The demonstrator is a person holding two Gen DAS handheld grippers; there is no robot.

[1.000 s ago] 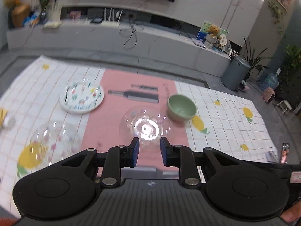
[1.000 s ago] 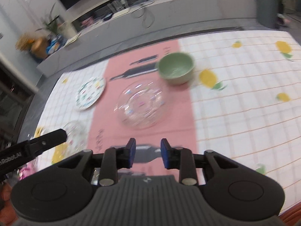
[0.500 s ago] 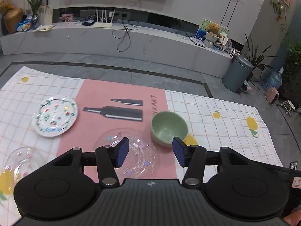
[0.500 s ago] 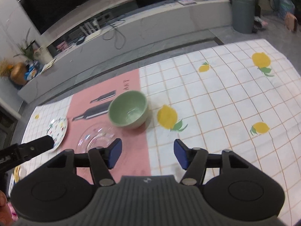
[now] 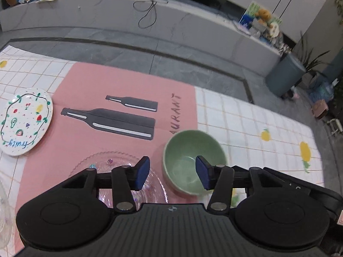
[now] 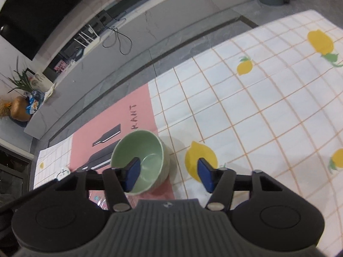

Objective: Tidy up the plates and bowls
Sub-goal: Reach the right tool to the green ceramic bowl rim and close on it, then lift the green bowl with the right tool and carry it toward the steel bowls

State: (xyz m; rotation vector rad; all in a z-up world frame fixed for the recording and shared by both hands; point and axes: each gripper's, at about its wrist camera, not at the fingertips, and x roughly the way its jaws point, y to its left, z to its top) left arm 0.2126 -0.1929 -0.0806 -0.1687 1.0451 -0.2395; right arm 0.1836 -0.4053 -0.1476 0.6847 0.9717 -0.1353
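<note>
A pale green bowl (image 5: 193,160) stands upright at the seam of the pink mat and the checked cloth. My left gripper (image 5: 172,172) hangs over it with jaws closing; the bowl's left wall is between the pads, which do not touch it. My right gripper (image 6: 169,176) is closing too, with one pad over the hollow of the bowl (image 6: 141,154) and the other outside its right wall, apart from it. A clear glass plate (image 5: 115,167) lies just left of the bowl, partly hidden by my left finger. A white painted plate (image 5: 23,122) lies at the far left.
The pink mat (image 5: 120,81) with bottle prints lies on a white checked cloth (image 6: 257,107) with lemons, spread on a grey floor. Another glass dish (image 5: 3,214) shows at the left edge. A grey bin (image 5: 285,75) and a long low cabinet (image 5: 128,10) stand beyond.
Both grippers went from nearly shut to wide apart and came down toward the green bowl. It was far ahead; now its walls sit between both pairs of pads.
</note>
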